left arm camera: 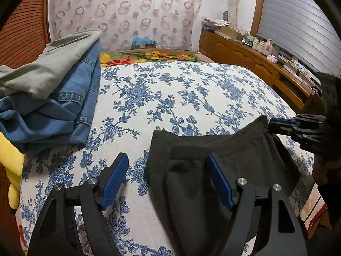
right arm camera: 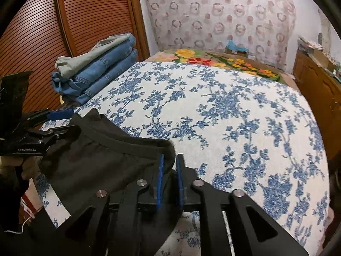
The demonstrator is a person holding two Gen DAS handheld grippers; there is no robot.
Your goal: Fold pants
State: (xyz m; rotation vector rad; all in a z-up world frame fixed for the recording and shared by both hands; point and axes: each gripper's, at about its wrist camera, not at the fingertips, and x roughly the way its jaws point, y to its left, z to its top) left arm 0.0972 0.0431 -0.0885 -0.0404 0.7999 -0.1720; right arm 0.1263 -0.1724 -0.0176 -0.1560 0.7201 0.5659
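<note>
Black pants [left arm camera: 230, 149] lie at the near edge of the blue-flowered bed sheet [left arm camera: 170, 89], waistband away from me. My left gripper [left arm camera: 166, 156] is open wide, with the left edge of the pants between its blue pads [left arm camera: 115, 181] and neither pad pressing. At the right, my right gripper [left arm camera: 270, 124] pinches the waistband's right corner and holds it slightly raised. In the right wrist view the right gripper [right arm camera: 170, 156] is shut on a fold of the black pants [right arm camera: 96, 155]. There the left gripper [right arm camera: 71, 121] stands open at the far corner.
A stack of folded blue jeans [left arm camera: 64, 111] under a grey-green garment [left arm camera: 53, 68] sits at the bed's far left; the same jeans [right arm camera: 100, 74] lie by the slatted wardrobe door [right arm camera: 85, 17]. A wooden sideboard [left arm camera: 255, 64] runs along the right. Something yellow [left arm camera: 10, 166] lies at the left edge.
</note>
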